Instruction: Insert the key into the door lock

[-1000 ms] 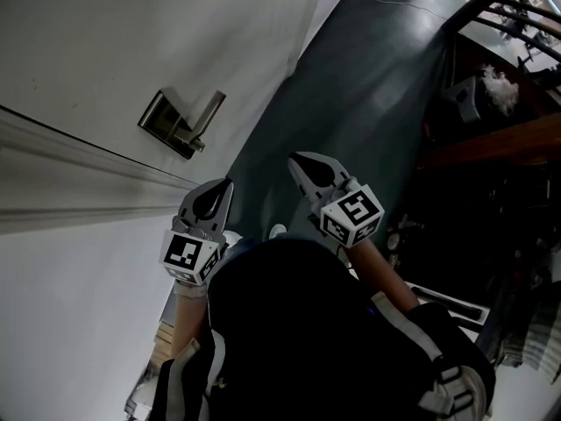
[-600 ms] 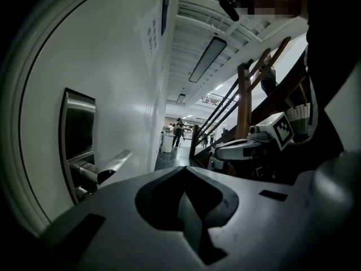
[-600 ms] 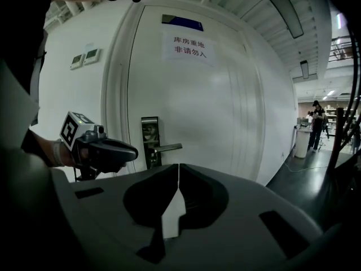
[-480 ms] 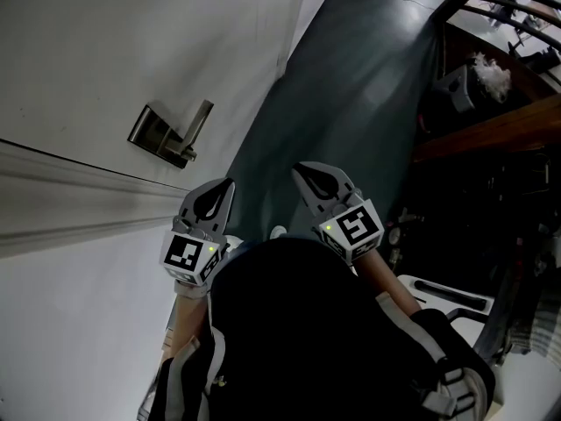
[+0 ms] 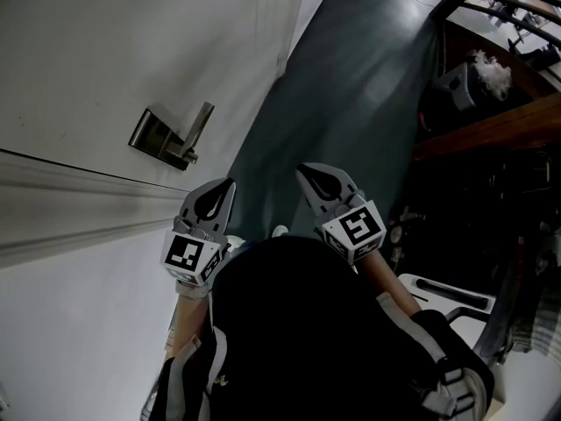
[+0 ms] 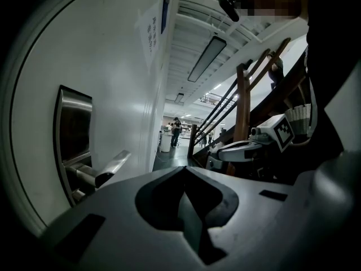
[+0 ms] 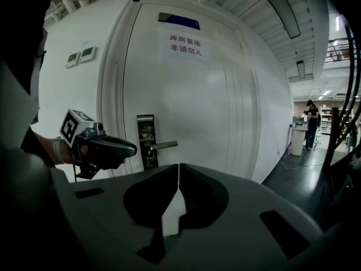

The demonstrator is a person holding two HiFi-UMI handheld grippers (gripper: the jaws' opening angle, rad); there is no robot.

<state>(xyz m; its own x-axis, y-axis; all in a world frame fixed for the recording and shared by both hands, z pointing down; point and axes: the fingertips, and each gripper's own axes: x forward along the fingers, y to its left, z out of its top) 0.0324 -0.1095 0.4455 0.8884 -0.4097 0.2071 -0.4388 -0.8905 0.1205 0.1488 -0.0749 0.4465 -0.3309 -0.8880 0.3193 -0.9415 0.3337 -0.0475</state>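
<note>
Two claws are hovering short of the door lock [image 5: 160, 135]; no key is showing.
At lower centre, left claw [image 5: 219, 196] and right claw [image 5: 311, 178] are both resting jaws together on nothing; the lock's lever [image 5: 200, 123] is sitting upper left on the white door [image 5: 105, 42]. Stage is not settling from this; insertion would be calling for a key clamped and aligned with the keyhole.
</note>
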